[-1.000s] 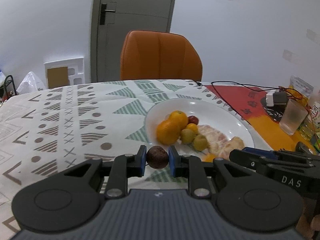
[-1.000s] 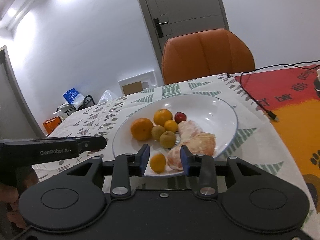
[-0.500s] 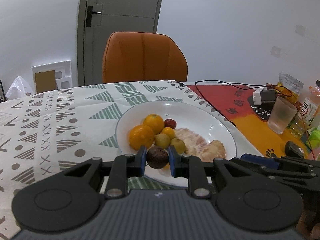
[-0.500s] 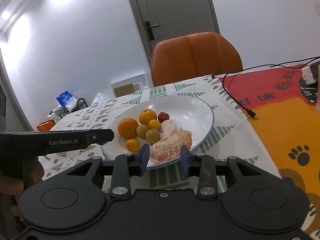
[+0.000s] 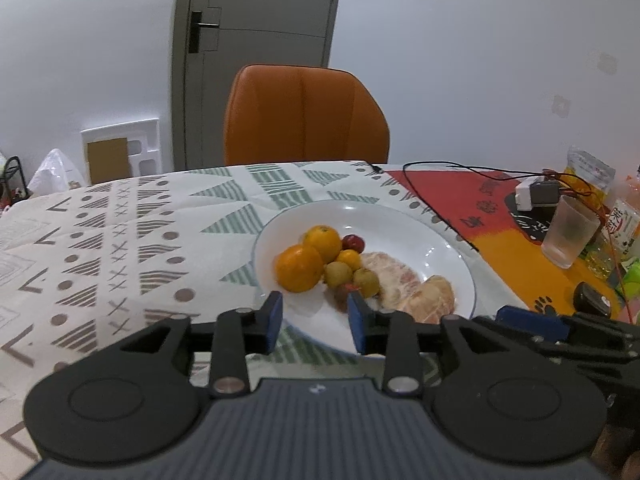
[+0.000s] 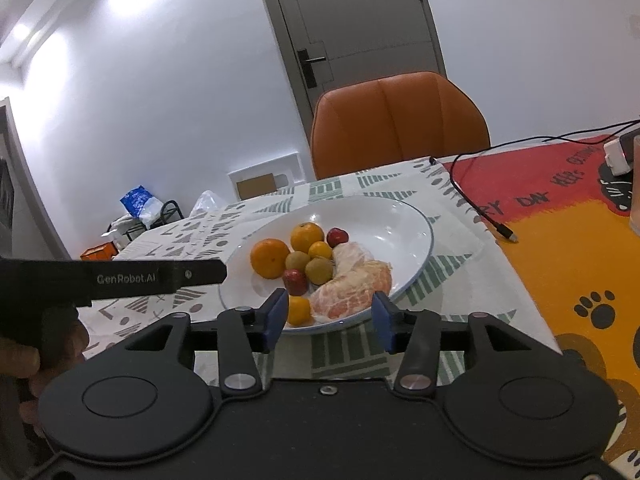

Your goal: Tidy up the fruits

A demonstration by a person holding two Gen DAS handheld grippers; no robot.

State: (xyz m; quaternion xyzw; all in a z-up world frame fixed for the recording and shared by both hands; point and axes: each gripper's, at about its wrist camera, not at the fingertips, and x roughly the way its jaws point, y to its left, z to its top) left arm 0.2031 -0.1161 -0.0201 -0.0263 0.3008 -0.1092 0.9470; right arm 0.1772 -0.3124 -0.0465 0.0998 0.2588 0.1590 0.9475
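Both grippers hang at the near edge of the white plate (image 6: 420,224), neither carrying fruit. The left gripper (image 5: 315,322) has its jaws apart with nothing between them; just past its right finger a dark reddish-brown fruit (image 5: 342,295) lies on the plate, touching the small green ones. The right gripper (image 6: 331,316) is likewise spread and empty, aimed at the peeled citrus segments (image 6: 352,286) and a small orange fruit (image 6: 299,310) at the near rim.

Plate contents, right wrist view: two oranges (image 6: 270,258), two green fruits (image 6: 318,270), a small yellow-orange one, a red fruit (image 6: 337,236) at the back, the dark one (image 6: 295,281) in front. All cluster on the plate's left half.

No loose fruit shows on the patterned tablecloth (image 5: 120,240) (the fisheye edges hide some table, and the clutter at far right is packets and a cup (image 5: 570,236), as far as can be told). Judgement: gathering looks mostly or wholly done; what may remain is tidying the heap.
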